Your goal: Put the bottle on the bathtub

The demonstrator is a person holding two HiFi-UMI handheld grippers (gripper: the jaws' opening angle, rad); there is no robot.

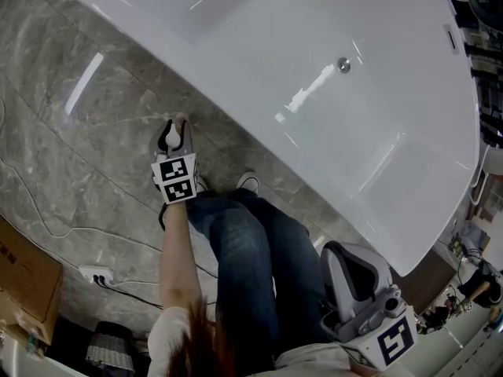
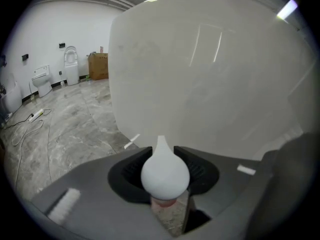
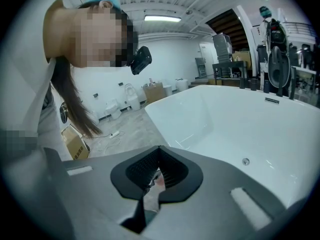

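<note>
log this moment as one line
left gripper: shut on bottle | right gripper: shut, empty | bottle: over floor beside bathtub, not yet placed

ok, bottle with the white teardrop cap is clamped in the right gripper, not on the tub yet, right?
No: the left gripper clamps the bottle, as the left gripper view shows. The right gripper is shut on nothing. Not on the bathtub yet.
</note>
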